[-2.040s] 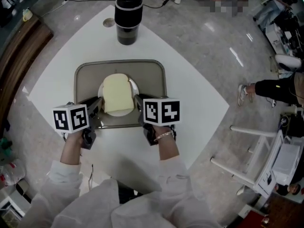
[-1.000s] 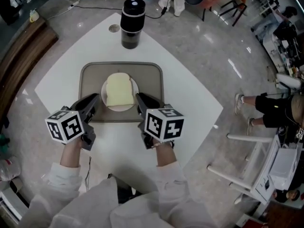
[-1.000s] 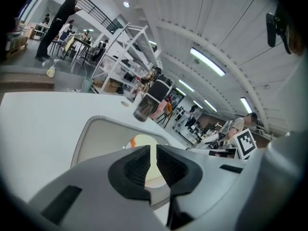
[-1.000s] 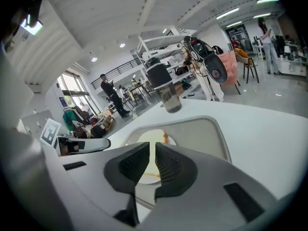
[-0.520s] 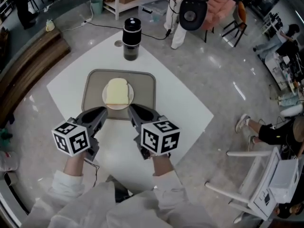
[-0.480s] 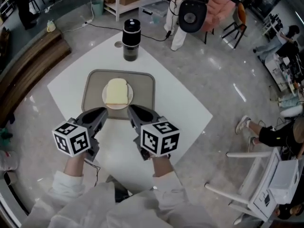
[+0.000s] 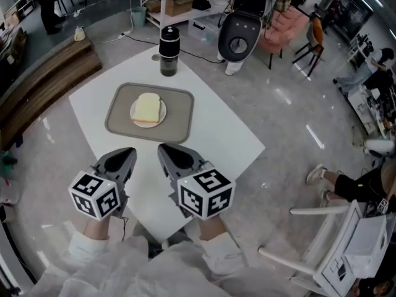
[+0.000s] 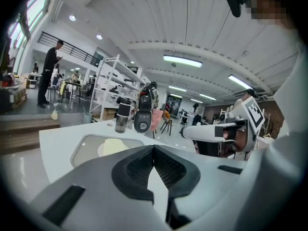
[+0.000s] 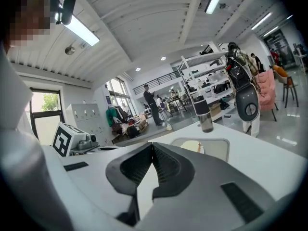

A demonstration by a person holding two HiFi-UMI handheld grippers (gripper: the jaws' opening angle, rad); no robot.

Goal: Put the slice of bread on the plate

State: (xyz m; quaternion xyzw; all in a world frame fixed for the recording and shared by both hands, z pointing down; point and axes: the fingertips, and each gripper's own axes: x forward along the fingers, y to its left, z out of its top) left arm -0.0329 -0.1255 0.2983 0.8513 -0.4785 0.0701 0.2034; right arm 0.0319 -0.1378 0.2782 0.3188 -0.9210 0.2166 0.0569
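Observation:
The pale slice of bread [image 7: 147, 108] lies flat on a small white plate [image 7: 162, 114] in the middle of a grey tray [image 7: 179, 110] on the white table [image 7: 216, 141]. Both grippers are held well back from the tray, over the table's near corner. My left gripper [image 7: 127, 154] and right gripper [image 7: 164, 151] both point toward the tray, each shut with nothing held. In the left gripper view the left gripper [image 8: 154, 150] has its jaws meeting, with the bread [image 8: 112, 146] far ahead. In the right gripper view the right gripper [image 9: 152, 147] is likewise closed, with the bread [image 9: 192, 147] beyond it.
A black tumbler [image 7: 168, 50] stands at the table's far corner behind the tray. A round black device on a stand [image 7: 238, 39] and a pink chair [image 7: 281, 33] lie beyond. A wooden bench [image 7: 49, 73] is at left, a white stool [image 7: 309, 252] at right.
Both grippers have drawn back from the tray toward the person and risen. The bread stays on the plate, and the head view now takes in more of the room.

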